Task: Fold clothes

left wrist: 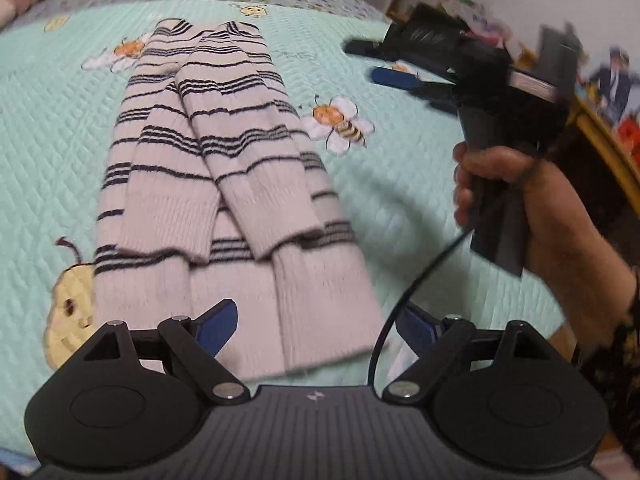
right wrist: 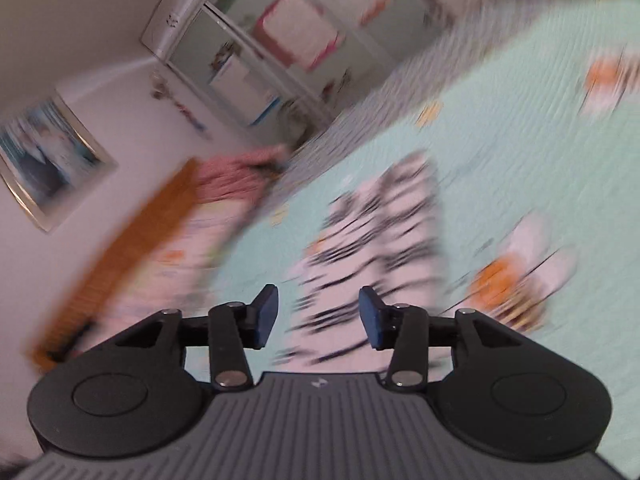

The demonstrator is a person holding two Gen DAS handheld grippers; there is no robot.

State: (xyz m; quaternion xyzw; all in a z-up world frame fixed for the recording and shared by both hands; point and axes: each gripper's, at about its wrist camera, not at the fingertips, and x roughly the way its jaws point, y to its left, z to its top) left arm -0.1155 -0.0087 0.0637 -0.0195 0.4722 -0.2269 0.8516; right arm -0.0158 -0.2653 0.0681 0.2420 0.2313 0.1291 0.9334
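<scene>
Striped knit sweater (left wrist: 224, 184) lies flat on the mint quilted bedspread (left wrist: 420, 200), sleeves folded in over the body.

The left gripper (left wrist: 316, 322) hangs just above the near hem, fingers wide apart and holding nothing, the hem lying between and just past them. The right gripper (left wrist: 374, 62) is held in the right hand (left wrist: 516, 196) above the bedspread, off to the sweater's right, fingers parted and empty; its own view is blurred, with the sweater ahead of its fingertips. The knit looks soft, light and limp, likely to sag and stretch, so the ribbed hem corners seem the best hold.
</scene>
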